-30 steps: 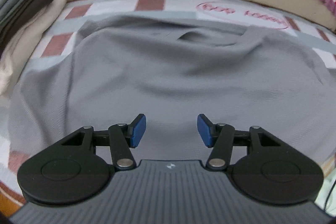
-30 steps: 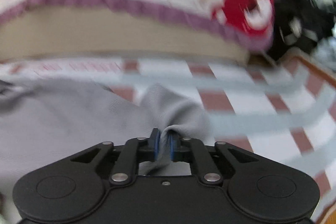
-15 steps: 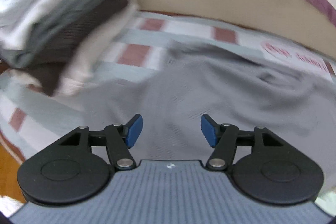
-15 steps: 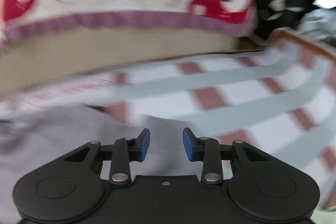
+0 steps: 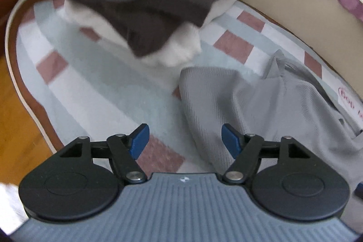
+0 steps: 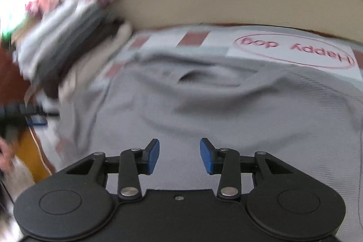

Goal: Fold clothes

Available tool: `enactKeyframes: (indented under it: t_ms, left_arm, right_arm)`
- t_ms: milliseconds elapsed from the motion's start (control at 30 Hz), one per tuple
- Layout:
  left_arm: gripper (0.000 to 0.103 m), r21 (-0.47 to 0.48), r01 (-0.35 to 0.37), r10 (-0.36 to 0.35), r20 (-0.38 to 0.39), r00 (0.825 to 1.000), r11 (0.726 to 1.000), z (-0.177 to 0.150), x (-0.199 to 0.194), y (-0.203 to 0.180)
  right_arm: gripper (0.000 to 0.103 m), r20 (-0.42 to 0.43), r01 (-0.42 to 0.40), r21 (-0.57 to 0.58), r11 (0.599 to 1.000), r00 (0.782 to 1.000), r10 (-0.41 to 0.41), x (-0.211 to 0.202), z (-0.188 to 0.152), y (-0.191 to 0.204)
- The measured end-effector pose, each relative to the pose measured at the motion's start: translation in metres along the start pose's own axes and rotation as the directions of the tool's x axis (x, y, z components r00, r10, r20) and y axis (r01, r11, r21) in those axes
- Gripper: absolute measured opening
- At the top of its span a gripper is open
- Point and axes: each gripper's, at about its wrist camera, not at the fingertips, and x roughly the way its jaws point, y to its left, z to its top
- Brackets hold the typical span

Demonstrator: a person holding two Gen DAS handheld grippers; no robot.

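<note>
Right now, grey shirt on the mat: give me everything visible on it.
The grey shirt is a light grey, finely ribbed knit, lying spread and wrinkled on the checked mat, neck opening toward the beige cushion edge. One sleeve reaches toward the stack of folded clothes, ending close to it; contact is unclear. Neither open gripper, left or right, holds it.

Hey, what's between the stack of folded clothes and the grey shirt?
Only bare checked mat between the stack and the grey shirt, per the left wrist view.
</note>
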Motion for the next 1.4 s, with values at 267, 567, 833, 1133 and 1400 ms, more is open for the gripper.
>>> enactKeyframes:
  t_ms: [267,567,833,1133,1400]
  left_arm:
    - [0.068,-0.089,0.184,-0.188,-0.044,0.981,0.979,-0.014,0.033,-0.003]
    - [0.006,0.176,-0.063,0.009,0.293,0.956,0.982,-0.032,-0.009,-0.046]
    - [0.005,0.275,-0.352,0.219,0.417,0.882,0.895,-0.041,-0.012,-0.063]
    - [0.007,-0.006,-0.266,0.262,0.202,0.944,0.964,-0.024,-0.004,0.007]
    - [0.042,-0.204,-0.076,0.089,0.059,0.994,0.976,-0.021,0.008,0.04]
  right_arm:
    - [0.056,0.07,0.178,-0.427,0.887,0.984,-0.164,-0.009,-0.026,0.057]
    - [0.056,-0.03,0.145,-0.32,0.936,0.986,-0.163,0.021,-0.033,0.035]
    - [0.059,-0.057,0.209,-0.428,0.879,0.965,-0.257,0.029,-0.049,0.043]
    - [0.071,-0.105,0.174,-0.286,0.942,0.972,-0.211,0.026,-0.045,0.018]
    - [0.074,-0.114,0.202,-0.361,0.911,0.959,-0.258,0.027,-0.043,0.026]
